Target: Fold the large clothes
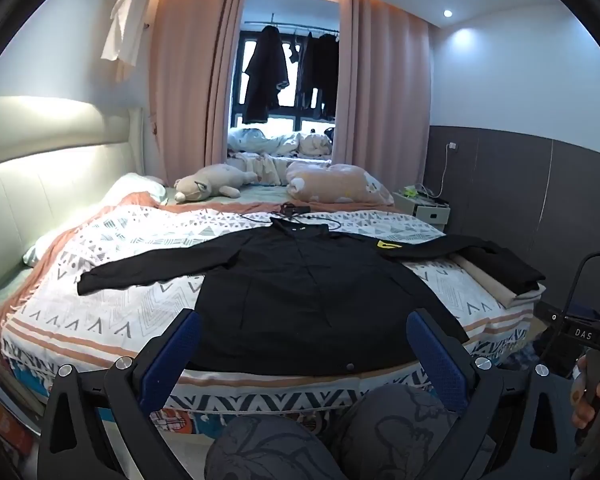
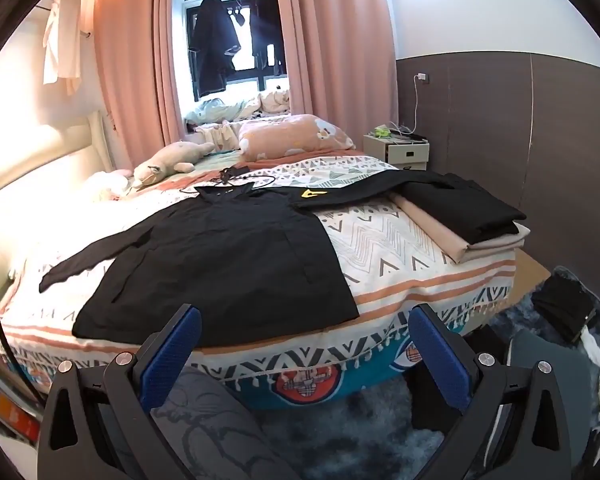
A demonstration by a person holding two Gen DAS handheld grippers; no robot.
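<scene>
Black jacket [image 1: 300, 292] flat, hem at bed edge [image 1: 284, 378]

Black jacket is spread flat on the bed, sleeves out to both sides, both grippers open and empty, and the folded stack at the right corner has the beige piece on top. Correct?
Not quite: in the folded stack the black piece lies on top and the beige piece underneath, as the right wrist view shows. The rest holds: black jacket flat, left gripper and right gripper open and empty.

Cream plush bear [image 1: 212, 184] lying near peach printed pillow [image 1: 336, 184] at bed's far end; pink curtains [image 2: 340, 40] flank window; white nightstand [image 2: 398, 152] beside bed.
</scene>
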